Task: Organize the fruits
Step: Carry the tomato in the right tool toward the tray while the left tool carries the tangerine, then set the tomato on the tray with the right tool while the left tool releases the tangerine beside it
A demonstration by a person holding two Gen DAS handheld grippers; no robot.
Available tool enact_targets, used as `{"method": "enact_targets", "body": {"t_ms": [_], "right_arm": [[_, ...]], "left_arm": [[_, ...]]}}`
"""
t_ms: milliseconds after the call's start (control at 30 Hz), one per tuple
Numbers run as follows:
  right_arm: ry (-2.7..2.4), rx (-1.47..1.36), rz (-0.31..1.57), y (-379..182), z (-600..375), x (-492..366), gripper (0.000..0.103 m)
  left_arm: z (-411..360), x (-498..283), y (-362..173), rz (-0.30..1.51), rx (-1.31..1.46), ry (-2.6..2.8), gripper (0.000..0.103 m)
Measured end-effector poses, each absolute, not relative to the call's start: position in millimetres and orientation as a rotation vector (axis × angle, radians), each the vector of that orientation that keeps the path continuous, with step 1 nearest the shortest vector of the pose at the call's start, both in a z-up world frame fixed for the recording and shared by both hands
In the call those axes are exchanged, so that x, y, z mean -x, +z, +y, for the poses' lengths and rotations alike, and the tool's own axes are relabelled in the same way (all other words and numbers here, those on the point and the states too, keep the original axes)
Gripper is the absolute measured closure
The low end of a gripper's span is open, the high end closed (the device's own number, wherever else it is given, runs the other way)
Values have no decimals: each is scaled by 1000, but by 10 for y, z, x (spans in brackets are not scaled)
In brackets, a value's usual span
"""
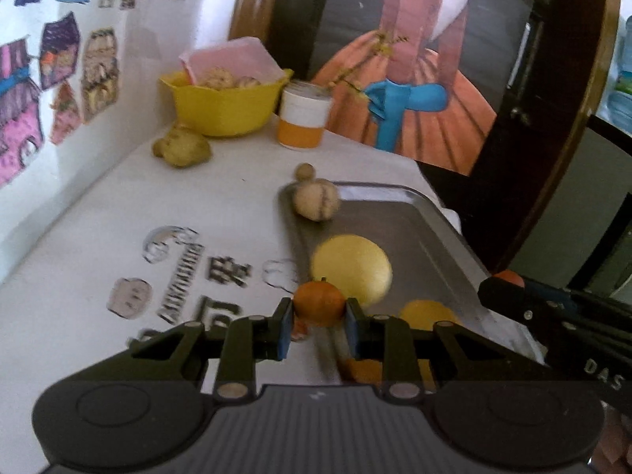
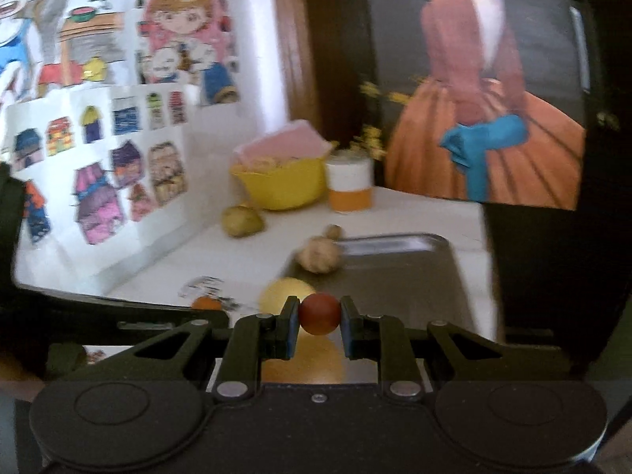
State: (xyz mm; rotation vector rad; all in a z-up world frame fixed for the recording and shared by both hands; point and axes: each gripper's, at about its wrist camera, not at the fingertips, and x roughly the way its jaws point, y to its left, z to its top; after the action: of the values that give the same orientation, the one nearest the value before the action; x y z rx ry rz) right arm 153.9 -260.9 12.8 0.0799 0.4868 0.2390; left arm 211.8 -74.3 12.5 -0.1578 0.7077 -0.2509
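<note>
My left gripper (image 1: 319,316) is shut on a small orange tangerine (image 1: 319,302), held above the near left edge of the metal tray (image 1: 414,233). On the tray lie a large yellow round fruit (image 1: 351,270), an orange-yellow fruit (image 1: 428,314) and a beige cracked fruit (image 1: 316,198) at the far left corner. My right gripper (image 2: 319,318) is shut on a small dark red round fruit (image 2: 319,313), above the tray's (image 2: 399,272) near edge. The right gripper also shows at the right of the left wrist view, red fruit (image 1: 509,276) at its tip.
A yellow bowl (image 1: 223,104) holding walnuts and a pink lid stands at the back, next to a white-and-orange can (image 1: 302,118). A potato-like lump (image 1: 183,148) and a small nut (image 1: 305,171) lie on the white table. Sticker-covered wall on the left; dark framed picture behind.
</note>
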Motion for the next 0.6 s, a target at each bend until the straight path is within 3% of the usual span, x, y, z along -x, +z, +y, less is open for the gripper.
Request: {"method": "enact_targets", "body": {"t_ms": [600], "right_arm": [[212, -97, 593, -280, -2759, -1458, 79]], "left_arm": [[-983, -1755, 28, 733, 121, -282, 73]]}}
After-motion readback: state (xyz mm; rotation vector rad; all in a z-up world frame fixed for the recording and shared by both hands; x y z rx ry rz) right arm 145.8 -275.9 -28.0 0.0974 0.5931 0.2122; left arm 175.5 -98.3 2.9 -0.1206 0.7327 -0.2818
